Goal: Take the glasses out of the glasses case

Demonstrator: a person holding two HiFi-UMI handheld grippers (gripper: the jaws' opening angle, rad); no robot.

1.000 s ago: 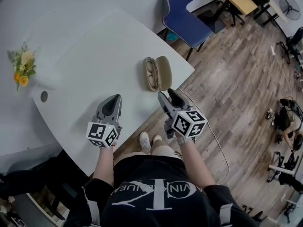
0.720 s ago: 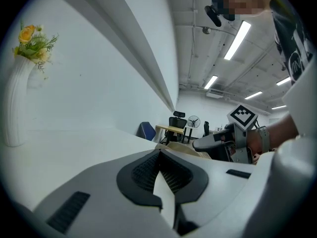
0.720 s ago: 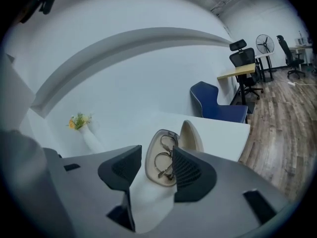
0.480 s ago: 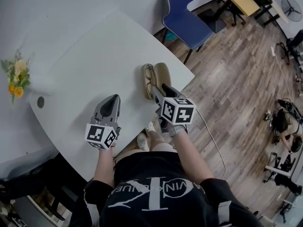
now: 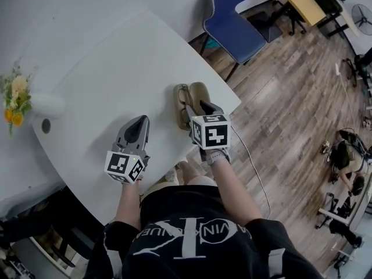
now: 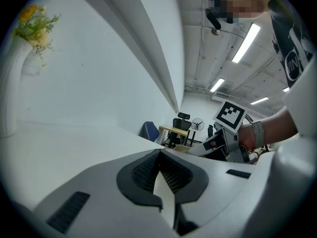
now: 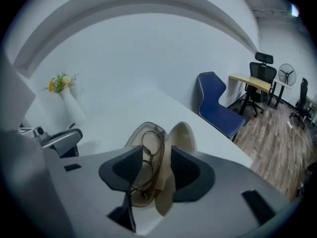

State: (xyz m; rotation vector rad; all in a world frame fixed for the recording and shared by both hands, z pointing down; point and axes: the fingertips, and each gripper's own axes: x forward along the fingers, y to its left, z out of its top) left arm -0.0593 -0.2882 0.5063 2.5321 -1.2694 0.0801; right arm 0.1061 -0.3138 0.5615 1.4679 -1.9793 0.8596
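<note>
An open beige glasses case (image 5: 199,92) lies on the white table (image 5: 116,68) near its right edge. The thin-framed glasses (image 5: 184,97) rest in its left half. My right gripper (image 5: 201,107) hangs over the near end of the case, tilted down. In the right gripper view its jaws (image 7: 156,150) stand open on either side of the glasses (image 7: 149,139), beside the case lid (image 7: 182,133); the pads are not pressing on them. My left gripper (image 5: 139,122) is over bare table to the left of the case, its jaws (image 6: 159,152) shut with nothing in them.
A white vase of yellow flowers (image 5: 17,95) and a small dark round thing (image 5: 46,125) stand at the table's far left. A blue chair (image 5: 232,28) stands beyond the table's right corner. The table's edge runs just right of the case, above wooden floor (image 5: 290,97).
My right gripper has come forward from the table's near edge to over the case, tipping downward and rolling. My left gripper has shifted only a little.
</note>
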